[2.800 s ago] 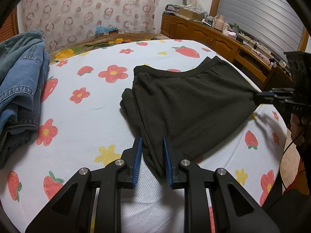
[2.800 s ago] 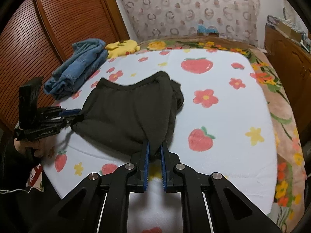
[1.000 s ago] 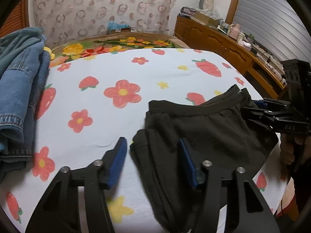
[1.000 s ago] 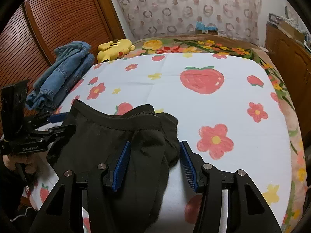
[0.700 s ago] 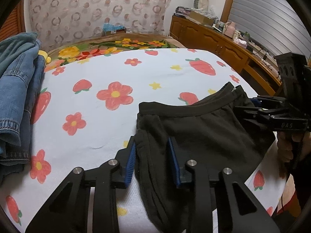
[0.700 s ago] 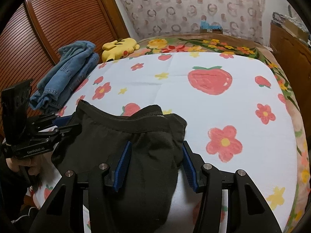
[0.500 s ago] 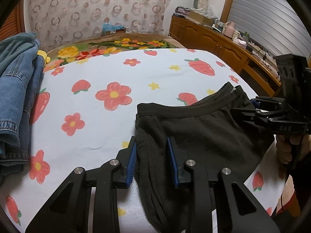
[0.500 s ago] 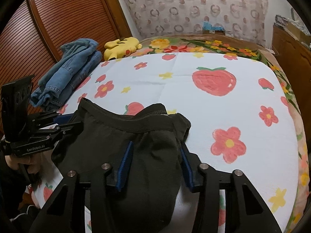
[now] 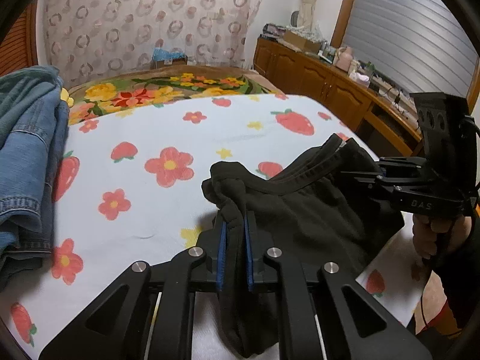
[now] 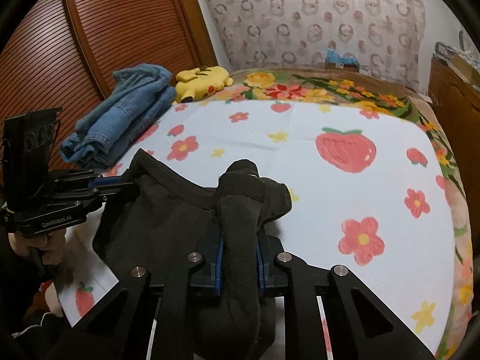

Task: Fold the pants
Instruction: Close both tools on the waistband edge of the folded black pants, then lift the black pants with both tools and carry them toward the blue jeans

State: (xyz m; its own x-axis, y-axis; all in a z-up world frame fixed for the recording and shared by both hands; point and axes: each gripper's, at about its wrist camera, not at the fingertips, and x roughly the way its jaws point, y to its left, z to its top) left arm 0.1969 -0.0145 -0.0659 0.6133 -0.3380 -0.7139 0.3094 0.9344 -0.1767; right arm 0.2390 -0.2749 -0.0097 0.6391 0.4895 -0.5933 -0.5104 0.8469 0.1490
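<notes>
I am clenching both claws, left (image 9: 234,231) and right (image 10: 238,249), onto the bunched pants (image 9: 303,210), whose thick fabric could slip free if I lift unevenly.

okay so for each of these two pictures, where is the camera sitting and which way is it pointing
Left wrist: on the left gripper, looking down along its closing fingers, pads pressing the black pants; right gripper and hand at right.
Right wrist: on the right gripper, also closing, pads pressing the pants; left gripper and hand at left; wardrobe doors behind.
Shared: pants, strawberry sheet, denim pile, patterned curtain.
</notes>
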